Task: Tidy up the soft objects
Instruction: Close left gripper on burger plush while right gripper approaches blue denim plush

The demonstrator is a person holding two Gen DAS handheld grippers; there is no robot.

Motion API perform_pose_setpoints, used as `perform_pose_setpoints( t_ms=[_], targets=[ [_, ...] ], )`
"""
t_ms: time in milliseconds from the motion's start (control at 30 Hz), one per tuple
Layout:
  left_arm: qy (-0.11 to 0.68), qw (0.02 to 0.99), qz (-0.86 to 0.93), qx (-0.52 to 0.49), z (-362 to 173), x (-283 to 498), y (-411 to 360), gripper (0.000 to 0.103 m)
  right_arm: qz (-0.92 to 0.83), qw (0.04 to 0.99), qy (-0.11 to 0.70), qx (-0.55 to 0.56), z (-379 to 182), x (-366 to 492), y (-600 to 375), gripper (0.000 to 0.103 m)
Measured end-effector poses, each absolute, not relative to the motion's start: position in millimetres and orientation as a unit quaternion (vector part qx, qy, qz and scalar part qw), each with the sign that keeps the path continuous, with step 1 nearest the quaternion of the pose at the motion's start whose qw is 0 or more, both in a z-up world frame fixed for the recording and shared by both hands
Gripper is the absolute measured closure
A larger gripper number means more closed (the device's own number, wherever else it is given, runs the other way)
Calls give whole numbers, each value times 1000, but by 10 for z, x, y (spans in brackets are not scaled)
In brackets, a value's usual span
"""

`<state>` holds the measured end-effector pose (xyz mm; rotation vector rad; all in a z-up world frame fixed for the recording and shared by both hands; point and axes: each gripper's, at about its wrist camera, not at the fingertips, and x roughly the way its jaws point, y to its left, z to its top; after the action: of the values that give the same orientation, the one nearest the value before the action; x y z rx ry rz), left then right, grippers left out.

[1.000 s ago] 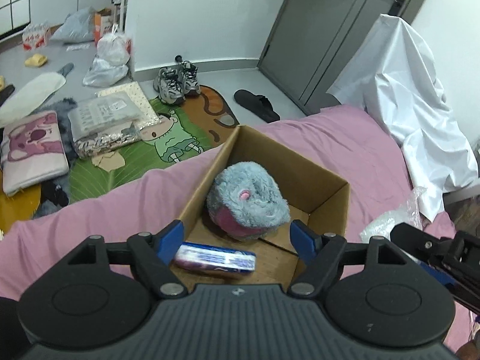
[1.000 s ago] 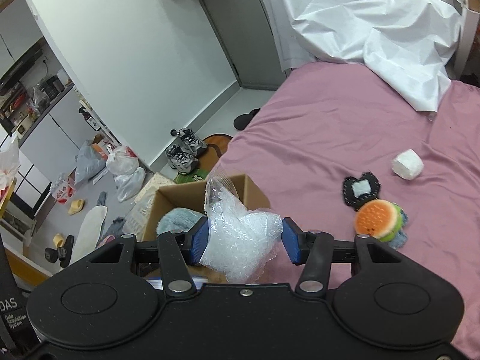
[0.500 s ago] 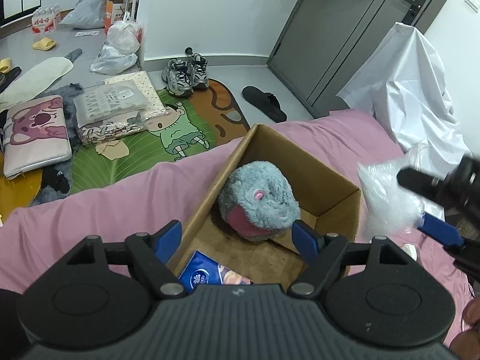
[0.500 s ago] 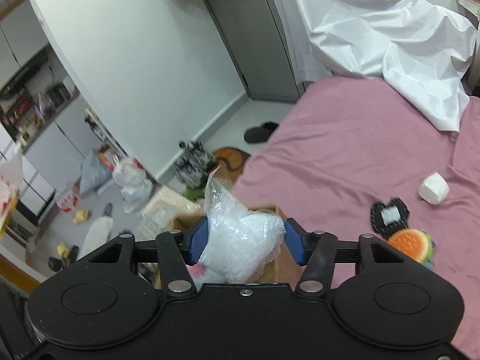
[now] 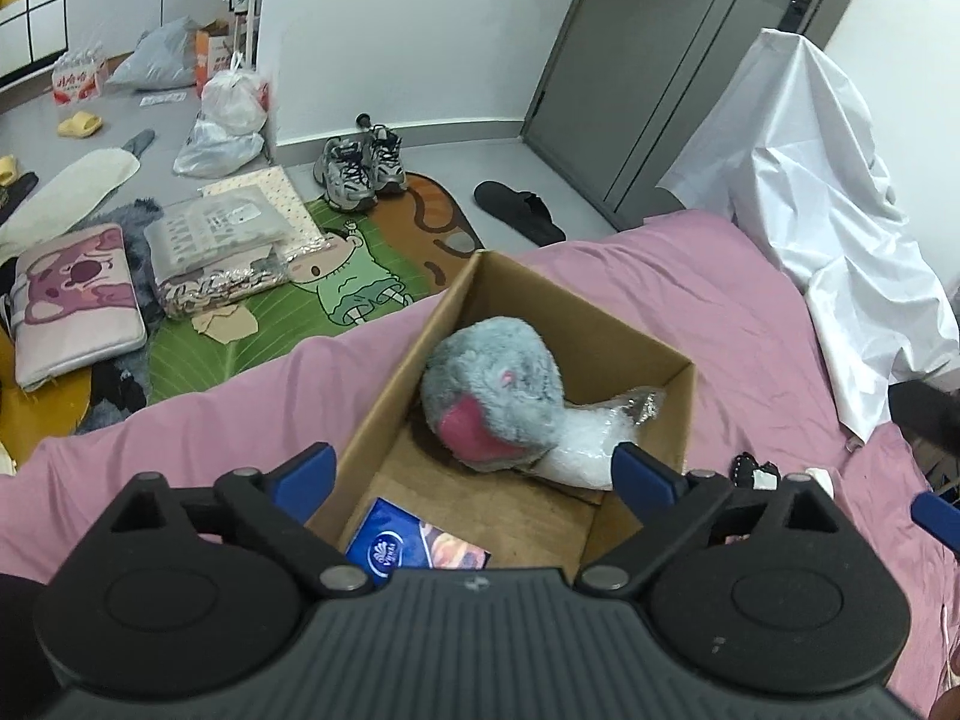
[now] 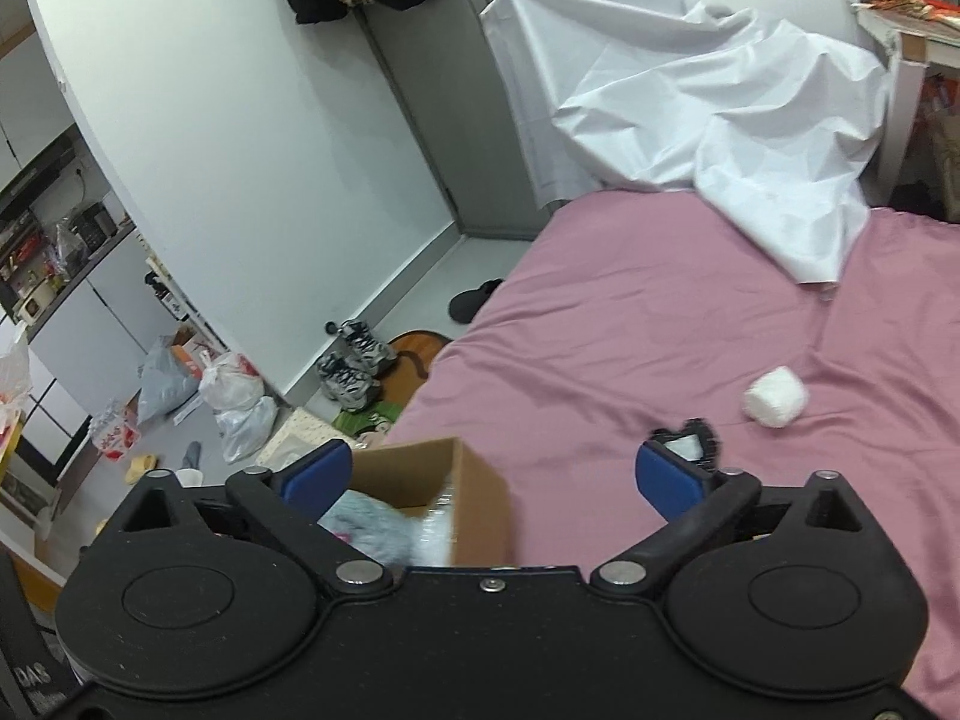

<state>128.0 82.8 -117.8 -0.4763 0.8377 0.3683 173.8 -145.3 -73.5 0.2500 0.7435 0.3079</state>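
Hovering over the cardboard box on the pink bedsheet, your left gripper and your right gripper are both opening, each spread wide with nothing between its fingers. Inside the box, the grey plush toy leans against the bubble-wrap bundle, with a blue tissue pack at the near end. Out on the sheet, a white soft cube and a black-edged pad lie well apart from the box, unsorted. The risk, as it looks: the bundle's loose tail rests high against the box wall, so a finger brushing it on your way out could drag it over the rim. The box sits near the bed's edge, so a bump might tip it floorward.
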Motion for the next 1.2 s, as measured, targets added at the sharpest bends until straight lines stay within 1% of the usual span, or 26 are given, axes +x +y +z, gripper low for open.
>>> perform_pose_setpoints(
  t_ms=[300,367,500,733,1067,1200],
  targets=[
    [390,875,159,-237,-1050,1277,616,2,147,912,365,115,-768,1691,-1861,0],
    [392,878,151,-231,-1020,1289,554,0,148,911,369,112,-792,1689,-1918,0],
    [392,882,149,-216,-982,1300,414,0,147,906,377,121,-811,1704,-2060,0],
    [390,893,123,-185,-894,1361,144,0,125,904,374,162,-839,1796,-2370,0],
    [405,899,100,-138,-914,1551,-261,0,78,885,384,252,-1235,1794,-2804,0],
    [426,889,99,-131,-976,1679,-441,0,68,882,383,265,-1309,1823,-2924,0]
  ],
)
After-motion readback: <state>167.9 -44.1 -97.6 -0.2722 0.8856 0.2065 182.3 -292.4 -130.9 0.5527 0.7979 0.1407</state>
